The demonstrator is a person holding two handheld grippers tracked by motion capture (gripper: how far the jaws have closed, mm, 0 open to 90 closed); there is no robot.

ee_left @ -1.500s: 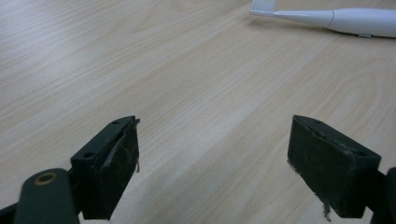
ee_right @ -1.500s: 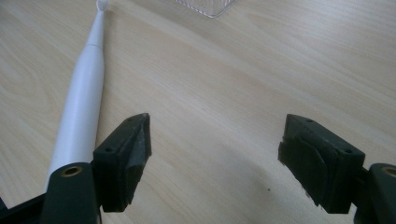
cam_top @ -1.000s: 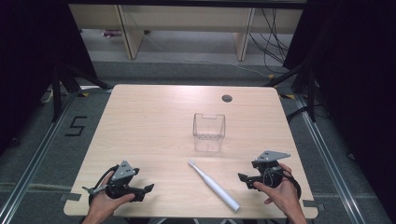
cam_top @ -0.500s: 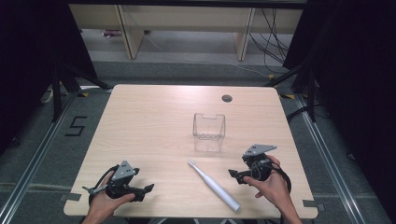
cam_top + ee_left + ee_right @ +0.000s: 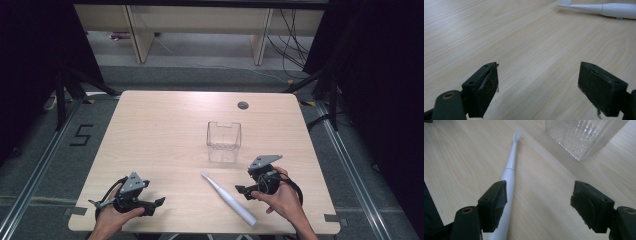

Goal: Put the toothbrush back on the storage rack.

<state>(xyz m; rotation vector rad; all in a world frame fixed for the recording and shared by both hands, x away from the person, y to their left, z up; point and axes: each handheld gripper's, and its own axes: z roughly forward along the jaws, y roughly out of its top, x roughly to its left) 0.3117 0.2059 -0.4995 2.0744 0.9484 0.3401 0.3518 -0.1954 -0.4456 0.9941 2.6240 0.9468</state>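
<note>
A white electric toothbrush [image 5: 227, 197] lies flat on the wooden table [image 5: 150, 130] near the front edge, brush head pointing away. Behind it stands an empty clear plastic box [image 5: 224, 142]. My right gripper [image 5: 242, 192] hovers just right of the toothbrush handle. In the right gripper view its jaws [image 5: 541, 207] are open and have just been closing a little. The toothbrush [image 5: 510, 167] runs along by the left jaw, not pressed, with the box [image 5: 581, 135] ahead to the right. My left gripper [image 5: 157, 204] rests at the front left, open [image 5: 537, 92] over bare wood, the toothbrush [image 5: 609, 8] far ahead.
A small round cable hole [image 5: 243, 105] sits near the table's far edge. Beyond the table are wooden shelf legs [image 5: 135, 40] and cables on the floor. Dark frames stand at both sides.
My right gripper has moved left and slightly away from the front edge, ending close beside the toothbrush handle. The left gripper, toothbrush and box have stayed put.
</note>
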